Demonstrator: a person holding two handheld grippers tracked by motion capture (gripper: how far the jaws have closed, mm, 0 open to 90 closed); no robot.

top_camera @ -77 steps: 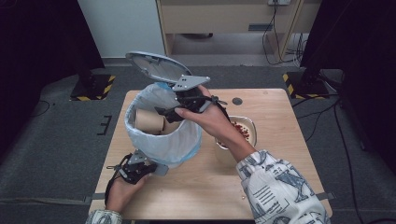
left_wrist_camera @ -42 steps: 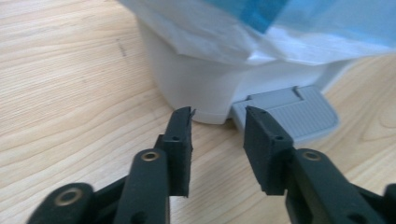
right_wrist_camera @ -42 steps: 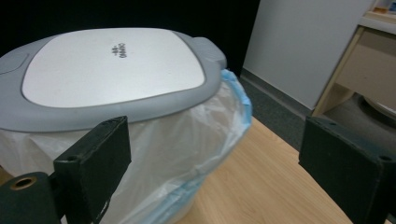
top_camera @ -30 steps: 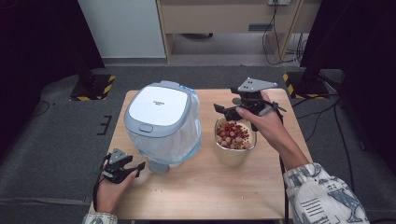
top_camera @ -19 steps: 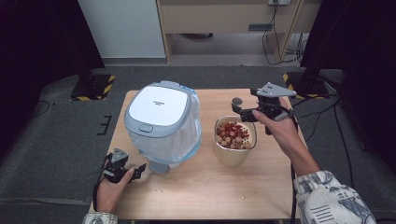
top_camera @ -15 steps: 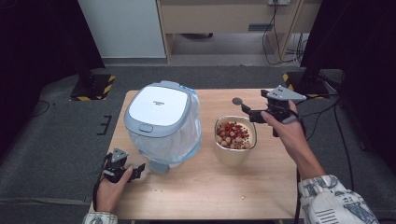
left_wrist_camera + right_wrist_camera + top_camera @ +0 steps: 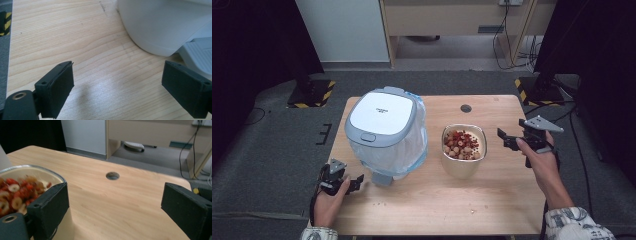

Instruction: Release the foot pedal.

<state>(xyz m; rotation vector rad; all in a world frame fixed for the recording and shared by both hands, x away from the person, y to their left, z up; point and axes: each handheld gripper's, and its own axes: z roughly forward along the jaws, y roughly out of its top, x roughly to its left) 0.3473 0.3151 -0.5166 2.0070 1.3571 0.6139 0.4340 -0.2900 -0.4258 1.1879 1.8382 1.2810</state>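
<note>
A pedal bin [image 7: 384, 132] with a grey-white lid and a clear liner stands shut on the table's left half. A cream bowl [image 7: 463, 150] of red and pale pieces sits to its right. My left gripper [image 7: 356, 181] rests near the front left edge and points at the bin's pedal [image 7: 382, 178]. Its jaws have just been opening and stand wide with nothing between them. In the left gripper view the bin's base [image 7: 162, 25] and pedal [image 7: 197, 55] lie just ahead. My right gripper [image 7: 504, 138] hovers right of the bowl, open and empty, its jaws having just closed a little.
The wooden table [image 7: 422, 210] has a round cable hole [image 7: 466, 108] behind the bowl, also in the right gripper view as the hole [image 7: 112, 175]. A few crumbs [image 7: 472, 212] lie near the front. Dark floor surrounds the table, with a cabinet beyond.
The bin's lid, held up earlier, is down. My right hand has swung from above the bowl to the right and lower. The left gripper stayed by the pedal.
</note>
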